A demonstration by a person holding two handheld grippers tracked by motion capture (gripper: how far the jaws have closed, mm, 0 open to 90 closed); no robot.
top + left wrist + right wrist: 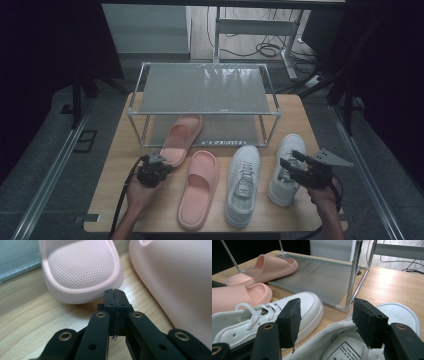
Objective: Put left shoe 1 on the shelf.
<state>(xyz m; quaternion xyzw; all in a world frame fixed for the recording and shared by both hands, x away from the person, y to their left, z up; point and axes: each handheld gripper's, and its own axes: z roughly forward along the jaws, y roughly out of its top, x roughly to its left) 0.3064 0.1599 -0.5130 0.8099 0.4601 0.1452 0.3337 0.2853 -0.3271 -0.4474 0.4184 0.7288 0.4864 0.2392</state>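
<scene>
Two pink slides and two white sneakers are on the wooden table. One pink slide lies toe-first on the rack's lower shelf, heel sticking out. My left gripper is shut and empty, its tips right at that slide's heel. The second pink slide lies just right of it. My right gripper is open over the right white sneaker, whose opening lies below the jaws. The left white sneaker sits beside it.
A two-tier metal shoe rack with grey mesh shelves stands at the back of the table; its lower shelf is bare beside the slide. A front post rises close ahead of the right gripper. Cables lie on the floor behind.
</scene>
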